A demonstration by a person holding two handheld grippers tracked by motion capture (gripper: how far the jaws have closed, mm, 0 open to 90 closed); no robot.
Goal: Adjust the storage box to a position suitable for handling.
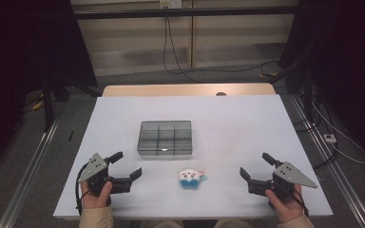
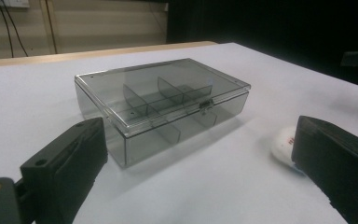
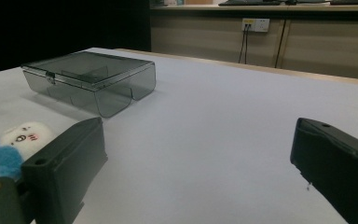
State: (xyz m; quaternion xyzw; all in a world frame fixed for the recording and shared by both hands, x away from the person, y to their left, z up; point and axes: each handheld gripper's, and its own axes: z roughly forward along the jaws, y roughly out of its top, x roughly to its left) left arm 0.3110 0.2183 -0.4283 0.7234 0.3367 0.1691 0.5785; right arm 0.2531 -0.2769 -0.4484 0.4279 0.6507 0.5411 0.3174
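Box [image 1: 164,137] shut, six bare compartments.

Plush toy [image 2: 284,143]: in the left gripper view a white patch shows beside the left tool's right-hand jaw; the rest sits behind that jaw, face not readable. In the right gripper view the plush toy [image 3: 16,142] is partly covered by the right tool's left-hand jaw, its lower blue part cut off.

Clear box [image 1: 165,137]: lid down; high view too small to tell whether anything lies in the compartments. Latch [image 2: 207,105] shape unclear.

Both tools' jaws run off the bottom edge in their own views.

Desk [image 1: 228,118]: near edge cut by the frame; small dark object [image 1: 221,93] at the far edge, too small to identify.
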